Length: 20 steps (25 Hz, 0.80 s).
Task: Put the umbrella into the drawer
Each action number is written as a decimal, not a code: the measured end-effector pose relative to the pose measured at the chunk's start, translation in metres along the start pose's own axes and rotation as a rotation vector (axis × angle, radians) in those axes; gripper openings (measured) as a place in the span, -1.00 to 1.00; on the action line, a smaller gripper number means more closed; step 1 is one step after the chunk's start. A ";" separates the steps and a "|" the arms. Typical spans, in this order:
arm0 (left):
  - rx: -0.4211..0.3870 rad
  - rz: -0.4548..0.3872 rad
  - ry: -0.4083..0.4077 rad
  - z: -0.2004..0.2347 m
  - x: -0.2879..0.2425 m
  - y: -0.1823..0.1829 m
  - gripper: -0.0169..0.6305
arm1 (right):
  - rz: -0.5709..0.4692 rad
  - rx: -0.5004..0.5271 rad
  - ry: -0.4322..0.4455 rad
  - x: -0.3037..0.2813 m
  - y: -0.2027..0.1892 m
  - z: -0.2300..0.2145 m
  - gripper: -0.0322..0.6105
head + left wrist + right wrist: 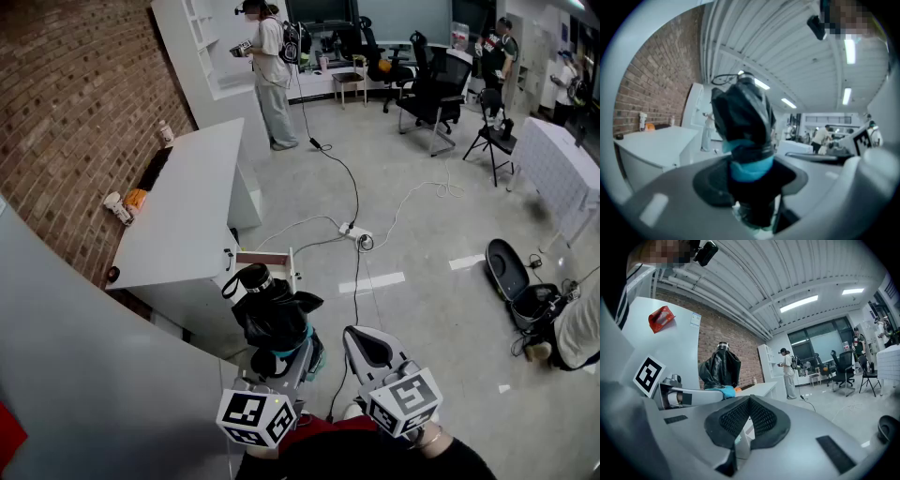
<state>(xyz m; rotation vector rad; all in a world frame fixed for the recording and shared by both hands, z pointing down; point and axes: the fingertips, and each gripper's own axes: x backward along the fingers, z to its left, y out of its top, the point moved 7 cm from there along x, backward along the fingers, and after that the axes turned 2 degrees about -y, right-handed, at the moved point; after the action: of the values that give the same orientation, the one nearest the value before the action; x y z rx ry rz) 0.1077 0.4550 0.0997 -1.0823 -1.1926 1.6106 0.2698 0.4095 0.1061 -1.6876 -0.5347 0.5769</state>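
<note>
The left gripper point(752, 174) pinches the folded black umbrella point(743, 117) around its teal-strapped waist. The looped end stands up above the jaws, probably so the umbrella travels clear of the floor and can be tipped in lengthwise. Just to its right, the right gripper point(749, 420) is pressed together and empty, likely spare for the drawer. Ahead of the left gripper and lower, the drawer point(265, 257) appears pulled out from the white worktop point(187, 216), ready to receive the umbrella.

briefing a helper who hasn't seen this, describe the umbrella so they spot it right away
Start at the brick wall and follow the long white cabinet toward the camera, to its near end. There the left claw grips the umbrella: a folded black bundle with a teal band, unlike the empty right claw beside it.
</note>
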 end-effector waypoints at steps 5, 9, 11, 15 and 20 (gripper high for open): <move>-0.009 -0.003 0.003 0.001 -0.001 0.002 -0.25 | -0.011 -0.034 0.037 0.001 0.002 0.000 -0.89; -0.009 -0.015 0.023 -0.001 -0.003 0.004 -0.25 | -0.014 -0.058 0.041 0.009 0.000 -0.011 -0.89; -0.015 -0.018 0.037 -0.002 -0.004 0.006 -0.25 | -0.013 -0.064 0.030 0.015 0.001 -0.018 -0.89; -0.017 -0.017 0.058 -0.001 -0.006 0.011 -0.26 | -0.007 -0.082 0.004 0.018 0.004 -0.030 -0.89; -0.027 -0.005 0.080 0.008 -0.017 0.013 -0.25 | -0.001 -0.107 -0.004 0.009 -0.001 -0.044 -0.89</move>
<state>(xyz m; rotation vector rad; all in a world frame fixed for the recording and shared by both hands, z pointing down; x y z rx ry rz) 0.1035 0.4346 0.0905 -1.1492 -1.1666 1.5369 0.3050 0.3825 0.1132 -1.7877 -0.5774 0.5593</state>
